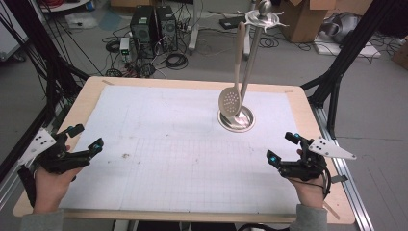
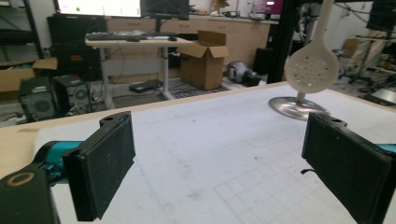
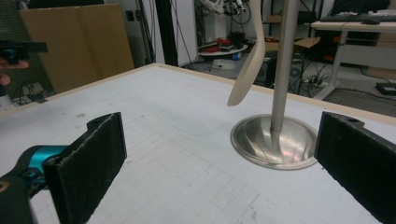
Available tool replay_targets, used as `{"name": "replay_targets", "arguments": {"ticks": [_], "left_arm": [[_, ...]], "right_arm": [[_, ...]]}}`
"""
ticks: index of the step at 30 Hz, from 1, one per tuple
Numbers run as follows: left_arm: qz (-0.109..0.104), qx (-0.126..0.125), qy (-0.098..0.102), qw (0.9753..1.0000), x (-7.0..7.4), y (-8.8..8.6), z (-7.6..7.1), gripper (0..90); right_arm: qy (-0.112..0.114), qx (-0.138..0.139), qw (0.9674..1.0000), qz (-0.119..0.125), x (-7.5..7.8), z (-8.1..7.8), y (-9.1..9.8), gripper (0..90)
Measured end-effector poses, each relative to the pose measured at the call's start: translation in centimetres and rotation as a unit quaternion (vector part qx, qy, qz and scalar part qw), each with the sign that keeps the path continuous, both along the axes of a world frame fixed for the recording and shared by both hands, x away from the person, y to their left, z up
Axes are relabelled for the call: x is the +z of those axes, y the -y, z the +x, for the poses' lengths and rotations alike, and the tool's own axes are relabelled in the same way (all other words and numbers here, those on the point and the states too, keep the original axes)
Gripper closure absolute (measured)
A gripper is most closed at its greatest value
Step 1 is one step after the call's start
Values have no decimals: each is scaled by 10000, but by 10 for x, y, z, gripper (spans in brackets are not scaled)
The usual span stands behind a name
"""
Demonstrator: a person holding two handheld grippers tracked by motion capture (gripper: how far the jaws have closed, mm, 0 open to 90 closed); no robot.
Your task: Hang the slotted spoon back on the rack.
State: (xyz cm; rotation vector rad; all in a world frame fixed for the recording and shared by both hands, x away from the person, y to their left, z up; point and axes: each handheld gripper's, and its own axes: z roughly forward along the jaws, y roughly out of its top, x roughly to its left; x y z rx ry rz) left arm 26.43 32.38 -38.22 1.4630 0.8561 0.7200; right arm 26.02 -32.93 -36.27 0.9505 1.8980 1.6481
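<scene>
Gaped wide and empty at the near counter edge: left gripper, right gripper. Hung upright farther off from a metal stand, ahead-left of the right gripper and nearer to it: slotted spoon.

Stand top cut off above

Black tools with teal fittings, grey plates; sleeves apparently grey.
</scene>
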Motion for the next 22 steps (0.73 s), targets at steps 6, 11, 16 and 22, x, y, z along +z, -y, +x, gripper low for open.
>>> {"name": "replay_targets", "arguments": {"ticks": [6,11,16,22], "left_arm": [[107,230,-88,9996,-6,-11,-2,100],[146,492,-125,9986,-11,-17,-2,99],[58,614,-176,9979,-15,-21,-2,99],[80,532,-319,9980,-17,-15,1,92]], "right_arm": [[-39,-112,9999,-6,-6,1,7,10],[-59,-331,9994,63,-12,1,18,11],[-104,-368,9992,117,-13,1,22,11],[-92,-369,9991,187,-13,1,21,11]]}}
